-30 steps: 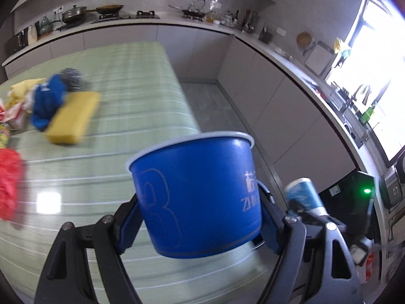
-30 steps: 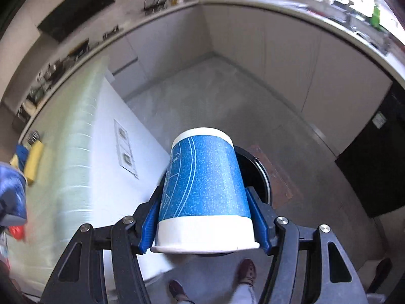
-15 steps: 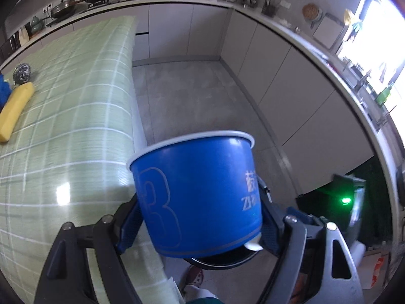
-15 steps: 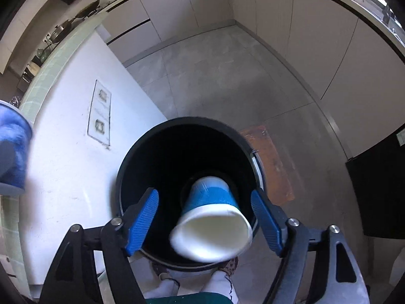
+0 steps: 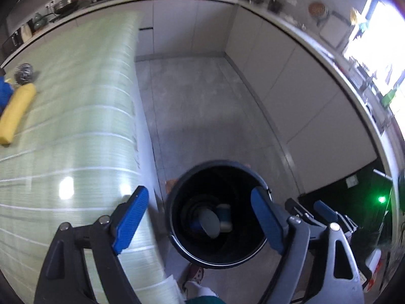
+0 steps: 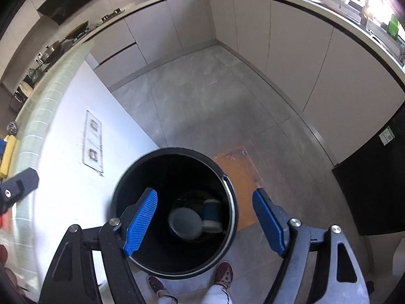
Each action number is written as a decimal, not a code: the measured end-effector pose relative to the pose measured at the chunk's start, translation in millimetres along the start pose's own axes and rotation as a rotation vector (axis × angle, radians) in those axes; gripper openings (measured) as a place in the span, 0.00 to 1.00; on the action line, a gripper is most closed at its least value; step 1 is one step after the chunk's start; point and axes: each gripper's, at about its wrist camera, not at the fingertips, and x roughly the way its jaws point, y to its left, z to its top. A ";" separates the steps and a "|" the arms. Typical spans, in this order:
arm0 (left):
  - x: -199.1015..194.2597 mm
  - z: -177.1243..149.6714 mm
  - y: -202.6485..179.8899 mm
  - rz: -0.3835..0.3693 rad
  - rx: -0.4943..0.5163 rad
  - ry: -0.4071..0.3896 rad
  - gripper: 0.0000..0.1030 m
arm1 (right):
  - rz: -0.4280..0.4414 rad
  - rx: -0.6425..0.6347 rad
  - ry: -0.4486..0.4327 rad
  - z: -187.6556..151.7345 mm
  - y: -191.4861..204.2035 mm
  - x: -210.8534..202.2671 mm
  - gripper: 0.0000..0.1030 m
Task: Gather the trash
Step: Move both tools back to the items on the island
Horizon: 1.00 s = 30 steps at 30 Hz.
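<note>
A black round trash bin (image 5: 177, 243) stands on the floor beside the table; it also shows in the right wrist view (image 6: 227, 177). A blue bowl (image 6: 184, 224) and a blue paper cup (image 6: 212, 214) lie at its bottom; both show in the left wrist view, bowl (image 5: 208, 221) and cup (image 5: 224, 217). My left gripper (image 5: 200, 217) is open and empty above the bin. My right gripper (image 6: 205, 217) is open and empty above the bin. Part of the right gripper (image 5: 326, 212) shows in the left wrist view.
The table with a green striped cloth (image 5: 76, 126) is at the left, with a yellow sponge (image 5: 16, 114), a steel scourer (image 5: 24, 72) and a blue item (image 5: 5, 91) on it. Grey cabinets (image 5: 291, 81) line the room. The person's feet (image 6: 222, 276) stand beside the bin.
The right gripper opened and dropped the paper cup into the bin. The left gripper moved off the table over the bin, opened and dropped the blue bowl in.
</note>
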 end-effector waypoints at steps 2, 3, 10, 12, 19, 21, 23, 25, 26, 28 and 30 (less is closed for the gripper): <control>-21.2 -0.1 13.6 0.006 -0.016 -0.033 0.82 | 0.009 -0.005 -0.021 1.6 9.5 -12.2 0.77; -28.0 7.1 17.6 0.013 -0.023 -0.048 0.82 | 0.021 -0.009 -0.035 2.3 17.3 -21.1 0.77; -88.2 -10.3 100.5 0.086 -0.098 -0.109 0.82 | 0.091 -0.074 -0.115 -1.7 96.9 -71.0 0.77; -96.4 -20.7 129.9 0.113 -0.122 -0.116 0.82 | 0.116 -0.105 -0.128 -7.9 129.2 -81.7 0.77; -133.8 -45.7 238.9 0.209 -0.213 -0.170 0.82 | 0.187 -0.194 -0.145 -44.5 256.5 -97.5 0.77; -142.3 -50.8 274.5 0.233 -0.240 -0.186 0.82 | 0.198 -0.208 -0.146 -53.7 286.9 -96.6 0.77; -148.9 -52.5 305.3 0.256 -0.264 -0.198 0.82 | 0.222 -0.228 -0.138 -64.3 323.5 -92.8 0.77; -154.8 -55.2 330.4 0.282 -0.282 -0.211 0.82 | 0.245 -0.252 -0.126 -74.3 359.4 -90.2 0.77; -158.6 -56.8 343.9 0.302 -0.297 -0.217 0.82 | 0.254 -0.264 -0.122 -78.1 371.7 -89.6 0.77; -161.9 -57.2 364.1 0.329 -0.323 -0.217 0.82 | 0.266 -0.296 -0.113 -84.9 397.8 -89.1 0.77; -165.6 -57.5 381.6 0.344 -0.347 -0.218 0.82 | 0.282 -0.323 -0.107 -88.2 417.5 -90.6 0.77</control>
